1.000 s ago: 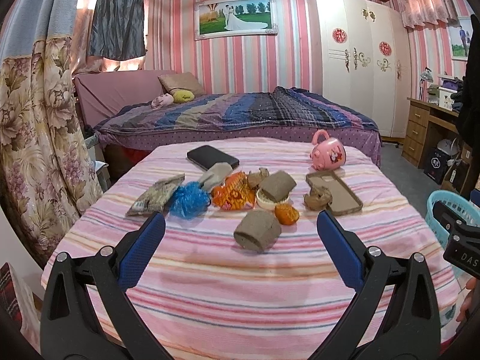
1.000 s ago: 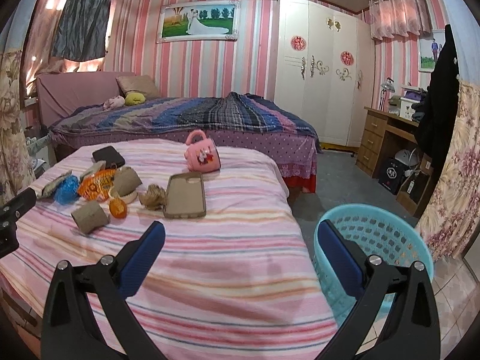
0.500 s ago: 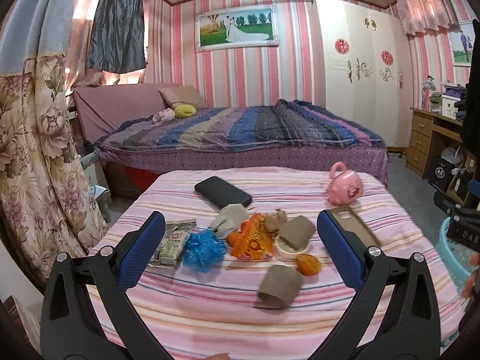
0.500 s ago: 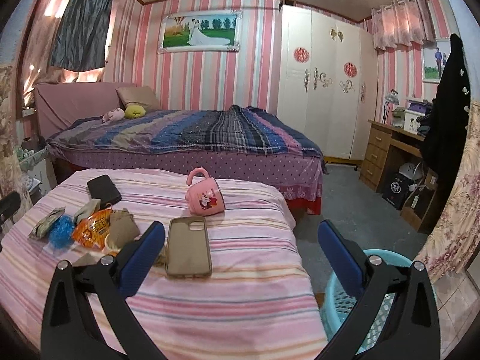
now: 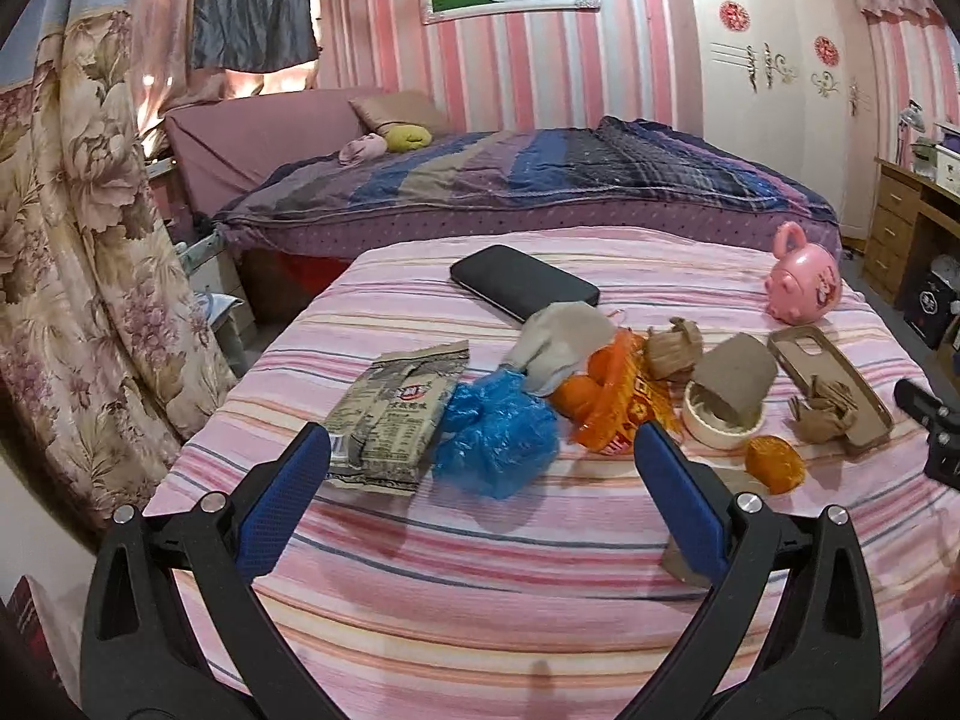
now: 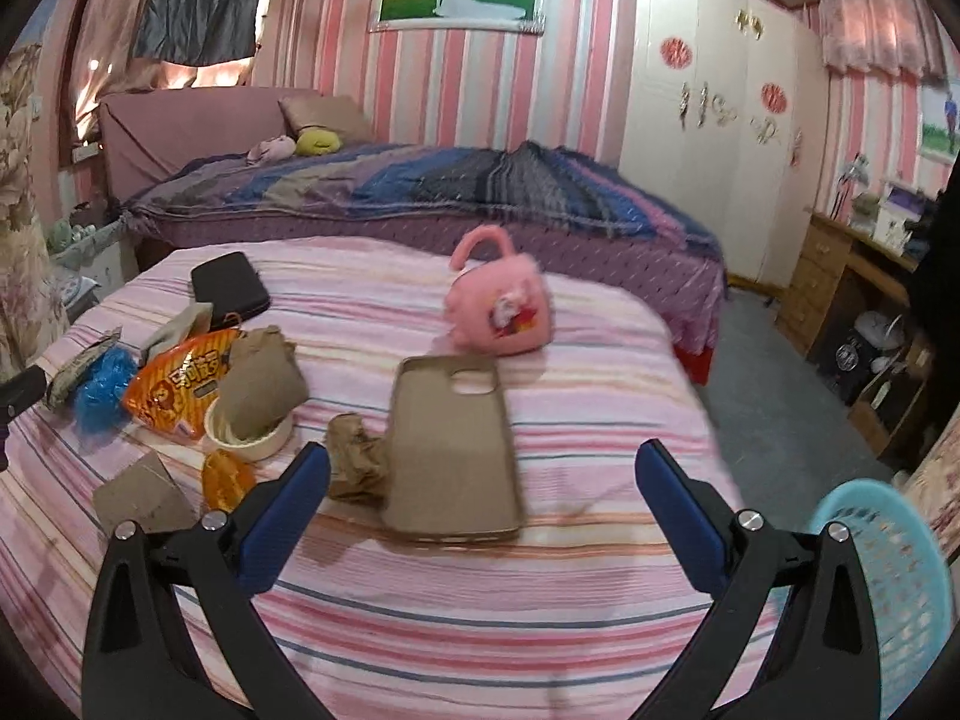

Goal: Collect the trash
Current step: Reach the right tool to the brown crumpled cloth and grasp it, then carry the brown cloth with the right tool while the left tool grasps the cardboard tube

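Evidently both grippers hover with fingers spread wide and empty, lined up over the pink striped bedspread (image 5: 480, 612) to choose a first piece of litter. The left gripper (image 5: 480, 480) frames the crumpled blue plastic bag (image 5: 495, 441), soft and glossy, with the flat printed paper packet (image 5: 393, 414) at its nine o'clock and the crinkly orange snack wrapper (image 5: 624, 402) at two o'clock. The right gripper (image 6: 480, 492) faces the rigid tan phone case (image 6: 450, 450); the turquoise mesh plastic basket (image 6: 888, 588), presumably the bin, waits at its four o'clock, off the bed.
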A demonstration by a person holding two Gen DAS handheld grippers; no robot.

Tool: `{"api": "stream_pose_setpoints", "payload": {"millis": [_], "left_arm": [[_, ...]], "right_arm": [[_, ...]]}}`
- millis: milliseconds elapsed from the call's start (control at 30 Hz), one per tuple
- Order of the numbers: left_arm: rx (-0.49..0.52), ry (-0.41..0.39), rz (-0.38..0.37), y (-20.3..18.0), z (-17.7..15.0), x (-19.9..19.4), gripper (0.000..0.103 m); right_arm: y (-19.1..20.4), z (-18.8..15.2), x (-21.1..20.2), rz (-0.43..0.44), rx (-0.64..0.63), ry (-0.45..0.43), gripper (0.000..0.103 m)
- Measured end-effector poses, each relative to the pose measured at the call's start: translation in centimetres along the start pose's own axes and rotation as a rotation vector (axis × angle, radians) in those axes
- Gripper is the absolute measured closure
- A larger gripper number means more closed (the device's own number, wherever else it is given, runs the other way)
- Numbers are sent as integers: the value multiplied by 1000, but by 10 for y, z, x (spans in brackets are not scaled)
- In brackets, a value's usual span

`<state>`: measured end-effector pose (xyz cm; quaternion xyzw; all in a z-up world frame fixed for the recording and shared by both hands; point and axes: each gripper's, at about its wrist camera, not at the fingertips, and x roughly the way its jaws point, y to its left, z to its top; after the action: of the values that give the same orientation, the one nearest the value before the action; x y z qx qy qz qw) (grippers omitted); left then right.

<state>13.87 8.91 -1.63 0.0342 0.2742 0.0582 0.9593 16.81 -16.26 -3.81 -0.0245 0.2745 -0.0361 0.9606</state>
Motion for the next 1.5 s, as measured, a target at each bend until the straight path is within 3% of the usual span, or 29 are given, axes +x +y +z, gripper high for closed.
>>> {"api": "stream_pose_setpoints", "payload": {"millis": [367, 467, 533, 600, 700, 967, 1200, 1367, 1500], "left_arm": [[-1, 6, 28, 1, -2, 12, 5], [15, 6, 21, -2, -3, 11, 5], [25, 2, 22, -5, -4, 11, 5], [31, 3, 20, -6, -5, 11, 5], [33, 9, 14, -7, -6, 12, 5], [30, 33, -42, -16, -14, 9, 5], [65, 72, -167, -43, -24, 5, 5], [62, 145, -274, -64, -29, 14, 5], [59, 174, -310, -79, -29, 23, 5]], "right_arm": [[33, -3, 37, 97, -53, 98, 7], [42, -5, 44, 129, -91, 138, 28], [45, -6, 47, 172, -103, 155, 50], [45, -7, 46, 204, -101, 157, 56], [42, -6, 40, 229, -91, 131, 58], [18, -4, 8, 181, -102, 52, 58], [-20, -9, -14, 135, -74, 36, 58], [-45, -12, -22, 122, -29, 30, 58], [-55, -15, -19, 109, -19, 40, 58]]}}
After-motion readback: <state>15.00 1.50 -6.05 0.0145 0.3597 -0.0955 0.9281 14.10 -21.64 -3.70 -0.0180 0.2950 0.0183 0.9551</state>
